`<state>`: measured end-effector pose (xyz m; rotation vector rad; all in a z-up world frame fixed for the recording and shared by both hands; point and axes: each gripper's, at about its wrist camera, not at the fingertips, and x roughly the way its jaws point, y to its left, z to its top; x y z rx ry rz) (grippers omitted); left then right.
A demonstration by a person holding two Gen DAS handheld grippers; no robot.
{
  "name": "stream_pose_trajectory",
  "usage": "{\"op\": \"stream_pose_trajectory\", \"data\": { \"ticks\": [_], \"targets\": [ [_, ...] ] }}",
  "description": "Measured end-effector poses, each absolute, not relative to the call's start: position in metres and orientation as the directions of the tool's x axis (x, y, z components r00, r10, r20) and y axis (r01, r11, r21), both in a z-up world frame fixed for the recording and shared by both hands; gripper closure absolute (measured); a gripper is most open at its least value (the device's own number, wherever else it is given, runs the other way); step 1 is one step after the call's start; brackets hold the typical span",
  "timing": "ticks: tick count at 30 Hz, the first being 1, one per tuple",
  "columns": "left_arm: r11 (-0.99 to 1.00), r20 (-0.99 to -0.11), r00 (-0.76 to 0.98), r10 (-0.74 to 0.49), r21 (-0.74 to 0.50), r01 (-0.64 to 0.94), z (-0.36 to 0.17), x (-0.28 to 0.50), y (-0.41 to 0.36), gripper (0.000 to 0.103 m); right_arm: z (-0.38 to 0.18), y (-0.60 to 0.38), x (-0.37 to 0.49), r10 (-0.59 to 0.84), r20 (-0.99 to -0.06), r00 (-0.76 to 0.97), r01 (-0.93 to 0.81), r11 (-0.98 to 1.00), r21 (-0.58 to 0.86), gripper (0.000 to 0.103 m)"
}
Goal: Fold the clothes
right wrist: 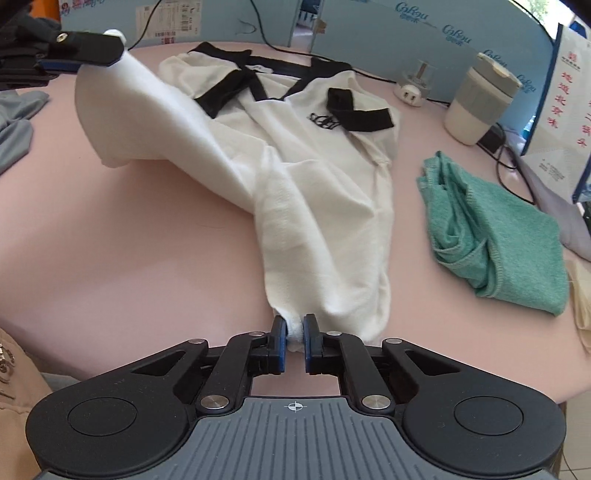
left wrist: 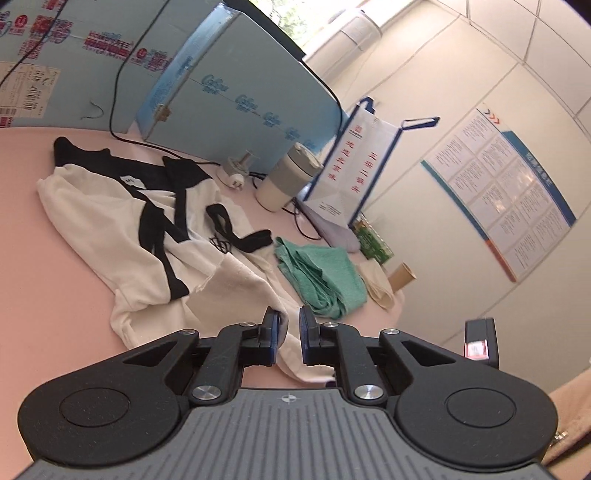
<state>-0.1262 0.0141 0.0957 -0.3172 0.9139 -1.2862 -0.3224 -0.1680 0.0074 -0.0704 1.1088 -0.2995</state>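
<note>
Pale pink, the tabletop [right wrist: 129, 240] ran back to a row of light blue cardboard boxes [right wrist: 369, 33] standing along its far edge, with a white wall and a poster [left wrist: 506, 192] off to one side. Across the table lay a white shirt [right wrist: 314, 177] with black collar and sleeve trim, its collar end toward the boxes and its lower edge drawn toward the cameras. The right gripper [right wrist: 295, 339] was clamped on a bunched bit of that lower edge, the white cloth squeezed between its blue pads. The left gripper [right wrist: 74, 59] showed at the upper left of the right wrist view, closed on another corner of the shirt and holding it raised above the table, so the cloth hung in a sloping fold between the two. In its own view the left gripper [left wrist: 288, 332] had white fabric between its narrow-set fingers. Beside the shirt lay a crumpled green towel [right wrist: 498, 229], and behind it stood a cream and grey lidded cup [right wrist: 476, 103] near a white paper bag [right wrist: 569, 96] with red lettering. A white plug [right wrist: 408, 92] rested by the boxes.
</note>
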Motion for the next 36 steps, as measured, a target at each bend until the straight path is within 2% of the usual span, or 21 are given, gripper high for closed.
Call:
{"op": "stream_pose_trajectory", "data": {
  "ticks": [3, 5, 7, 9, 10, 13, 15, 16, 20, 23, 25, 27, 29, 32, 34, 36],
  "targets": [
    [0.145, -0.386, -0.189, -0.903, -0.689, 0.71, 0.099, -0.135, 0.022, 0.091, 0.034, -0.188, -0.343, -0.312, -0.858, 0.408, 0.249, 0.942, -0.224, 0.095],
    [0.084, -0.411, -0.302, -0.86, -0.699, 0.71, 0.094, -0.141, 0.025, 0.086, 0.05, -0.199, -0.357, -0.375, -0.843, 0.386, 0.279, 0.918, -0.281, 0.095],
    [0.097, -0.479, -0.341, -0.809, -0.681, 0.726, 0.084, -0.145, 0.025, 0.082, 0.06, -0.212, -0.367, -0.428, -0.833, 0.35, 0.325, 0.89, -0.321, 0.095],
    [0.156, -0.546, -0.33, -0.77, -0.663, 0.732, 0.071, -0.144, 0.024, 0.073, 0.063, -0.224, -0.373, -0.449, -0.832, 0.327, 0.374, 0.87, -0.322, 0.095],
    [0.182, -0.564, -0.319, -0.762, -0.659, 0.73, 0.067, -0.142, 0.026, 0.072, 0.062, -0.227, -0.374, -0.457, -0.831, 0.317, 0.388, 0.862, -0.326, 0.095],
    [0.262, -0.61, -0.259, -0.749, -0.632, 0.729, 0.061, -0.134, 0.034, 0.058, 0.051, -0.228, -0.377, -0.384, -0.877, 0.289, 0.372, 0.889, -0.267, 0.093],
    [0.316, -0.628, -0.203, -0.751, -0.612, 0.725, 0.061, -0.127, 0.042, 0.038, 0.044, -0.225, -0.377, -0.406, -0.881, 0.242, 0.352, 0.883, -0.31, 0.091],
    [0.353, -0.638, -0.162, -0.753, -0.598, 0.719, 0.061, -0.123, 0.045, 0.033, 0.04, -0.223, -0.377, -0.419, -0.881, 0.219, 0.341, 0.879, -0.333, 0.091],
    [0.525, -0.706, 0.025, -0.708, -0.502, 0.687, 0.061, -0.106, 0.046, 0.024, 0.041, -0.231, -0.376, -0.513, -0.841, 0.173, 0.392, 0.819, -0.419, 0.088],
    [0.594, -0.731, 0.093, -0.676, -0.465, 0.656, 0.056, -0.092, 0.036, 0.024, 0.056, -0.232, -0.367, -0.495, -0.826, 0.27, 0.426, 0.831, -0.359, 0.086],
    [0.606, -0.737, 0.114, -0.666, -0.446, 0.659, 0.053, -0.088, 0.024, 0.024, 0.067, -0.222, -0.35, -0.386, -0.828, 0.406, 0.351, 0.903, -0.249, 0.083],
    [0.606, -0.742, 0.128, -0.658, -0.422, 0.674, 0.049, -0.086, 0.009, 0.024, 0.07, -0.201, -0.332, -0.22, -0.828, 0.516, 0.179, 0.973, -0.147, 0.076],
    [0.606, -0.75, 0.143, -0.646, -0.39, 0.693, 0.046, -0.086, -0.008, 0.024, 0.07, -0.177, -0.318, -0.02, -0.82, 0.572, -0.037, 0.998, -0.05, 0.074],
    [0.631, -0.775, 0.207, -0.597, -0.295, 0.718, 0.039, -0.089, -0.03, 0.028, 0.064, -0.151, -0.295, 0.232, -0.808, 0.542, -0.31, 0.949, 0.065, 0.073],
    [0.648, -0.789, 0.266, -0.554, -0.209, 0.732, 0.035, -0.094, -0.044, 0.033, 0.054, -0.142, -0.281, 0.294, -0.814, 0.501, -0.376, 0.921, 0.101, 0.073],
    [0.666, -0.779, 0.335, -0.53, -0.138, 0.733, 0.034, -0.098, -0.052, 0.053, 0.043, -0.134, -0.268, 0.315, -0.823, 0.473, -0.405, 0.907, 0.114, 0.073]
  ]
}}
